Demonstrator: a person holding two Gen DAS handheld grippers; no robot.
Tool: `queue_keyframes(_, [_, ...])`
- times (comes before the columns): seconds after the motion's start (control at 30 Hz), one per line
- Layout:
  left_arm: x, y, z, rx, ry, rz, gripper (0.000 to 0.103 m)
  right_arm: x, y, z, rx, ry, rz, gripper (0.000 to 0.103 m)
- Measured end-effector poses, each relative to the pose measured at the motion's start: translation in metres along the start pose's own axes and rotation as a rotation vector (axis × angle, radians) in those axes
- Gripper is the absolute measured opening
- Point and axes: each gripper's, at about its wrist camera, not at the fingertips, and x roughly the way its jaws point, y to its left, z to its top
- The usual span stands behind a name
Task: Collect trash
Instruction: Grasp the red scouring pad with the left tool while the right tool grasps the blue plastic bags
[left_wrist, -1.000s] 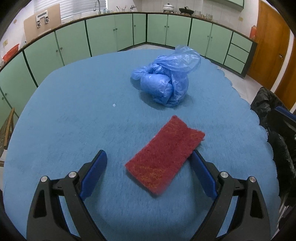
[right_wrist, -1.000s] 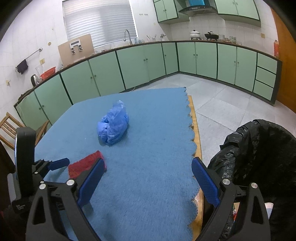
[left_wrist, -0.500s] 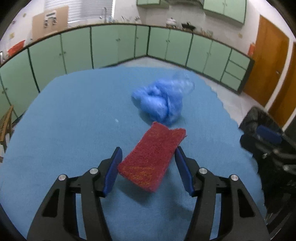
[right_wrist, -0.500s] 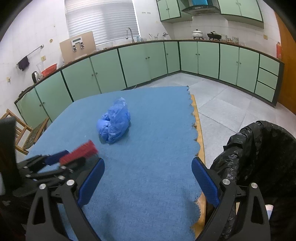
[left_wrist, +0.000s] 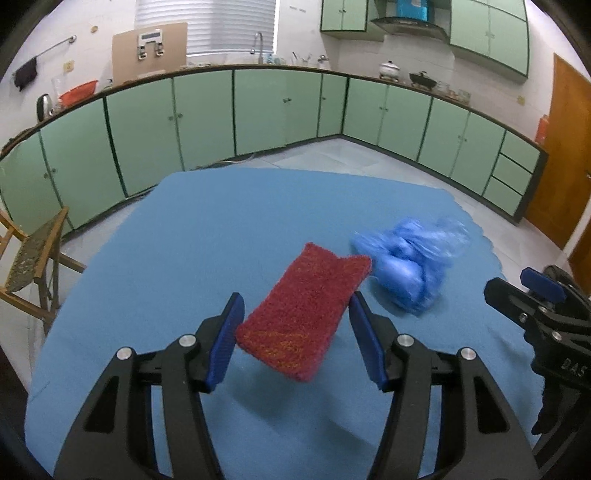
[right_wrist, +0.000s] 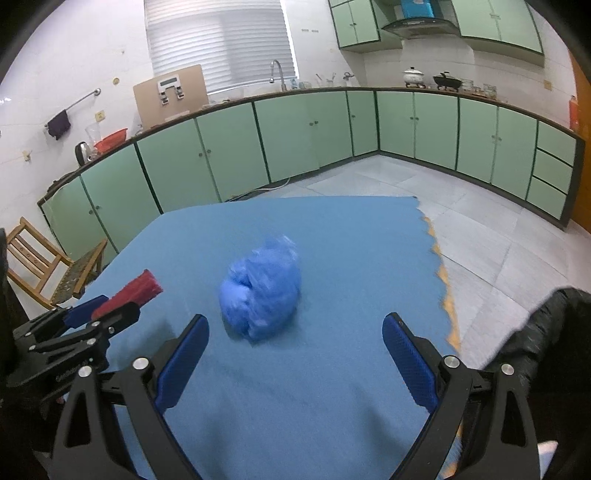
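A red scouring pad (left_wrist: 314, 291) hangs above the blue table cloth (left_wrist: 207, 229), casting a shadow below it. My left gripper (left_wrist: 295, 301) is shut on its two long sides. From the right wrist view the pad (right_wrist: 136, 291) sticks out of the left gripper (right_wrist: 92, 317) at the left. A crumpled blue plastic bag (right_wrist: 260, 291) lies on the cloth just ahead of my right gripper (right_wrist: 295, 325), which stands open and apart from it. In the left wrist view the bag (left_wrist: 406, 266) sits right of the pad, with the right gripper (left_wrist: 543, 295) at the far right.
A black trash bag (right_wrist: 546, 332) stands off the table's right edge, by the scalloped cloth border (right_wrist: 439, 266). A wooden chair (right_wrist: 40, 266) is at the left of the table. Green cabinets line the walls behind.
My left gripper closed on the red pad and lifted it off the cloth. The right gripper swung left, from the table's right edge to in front of the blue bag.
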Motion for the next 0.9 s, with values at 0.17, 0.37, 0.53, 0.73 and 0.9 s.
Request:
queue_keyframes(0.17, [0.008,0.013,0.011,-0.018,-0.009,0.037,0.057,0.033,0.008,0.014,-0.015,0.027,0.003,0.092])
queue_keyframes(0.37, [0.018,0.025,0.018,-0.039,-0.004,0.061,0.057,0.067,0.014,0.018,-0.028,0.097,0.021,0.071])
queue_keyframes(0.53, [0.017,0.024,0.018,-0.029,-0.007,0.066,0.057,0.074,0.019,0.014,-0.039,0.134,0.067,0.046])
queue_keyframes(0.73, [0.005,0.014,0.018,-0.029,-0.026,0.055,0.057,0.052,0.022,0.020,-0.064,0.112,0.112,0.022])
queue_keyframes(0.9, [-0.010,0.010,0.023,-0.023,-0.048,0.043,0.057,0.021,0.021,0.025,-0.070,0.062,0.122,0.020])
